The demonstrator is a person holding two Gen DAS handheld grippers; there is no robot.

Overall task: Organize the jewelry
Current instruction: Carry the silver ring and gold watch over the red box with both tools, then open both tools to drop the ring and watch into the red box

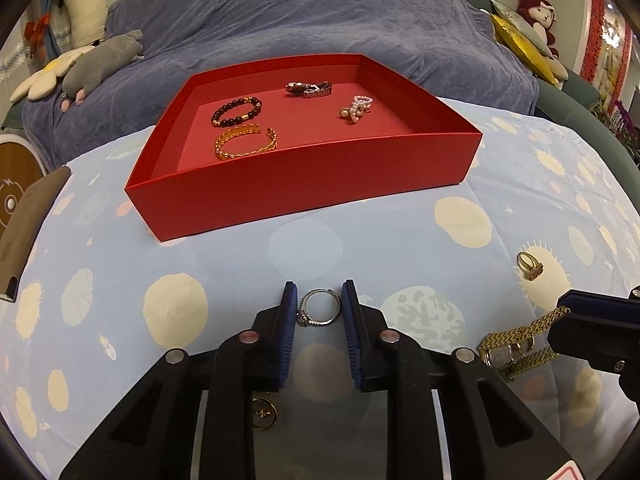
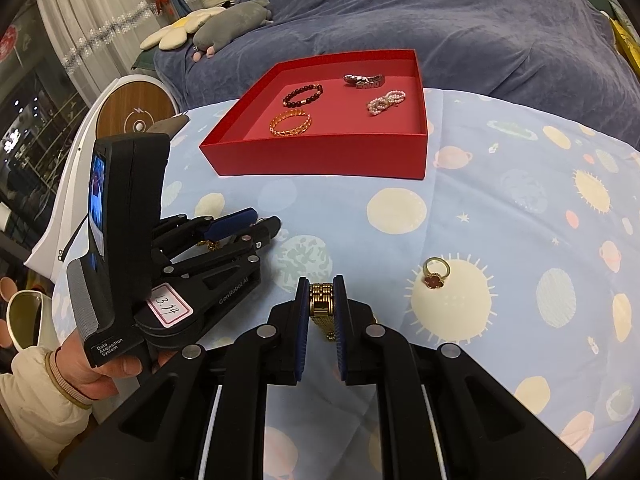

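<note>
A red tray [image 1: 320, 188] [image 2: 320, 160] stands on the patterned cloth; a dark bead bracelet [image 1: 236, 112], a gold cuff [image 1: 246, 143], a silver watch [image 1: 309, 89] and a pearl piece [image 1: 356, 109] lie in it. My left gripper [image 1: 319, 308] is shut on a silver ring [image 1: 319, 307]; it also shows in the right wrist view [image 2: 256, 220]. My right gripper [image 2: 321, 300] is shut on a gold watch [image 2: 322, 304] by its band; the gold watch also shows in the left wrist view [image 1: 516, 344]. A gold ring with a red clover [image 2: 436, 273] [image 1: 530, 266] lies on the cloth to the right.
A round gold pendant [image 1: 264, 412] lies on the cloth under my left gripper. A brown case [image 1: 28, 224] lies at the table's left edge. A sofa under a blue throw [image 1: 320, 20] with plush toys [image 1: 100, 60] stands behind the table.
</note>
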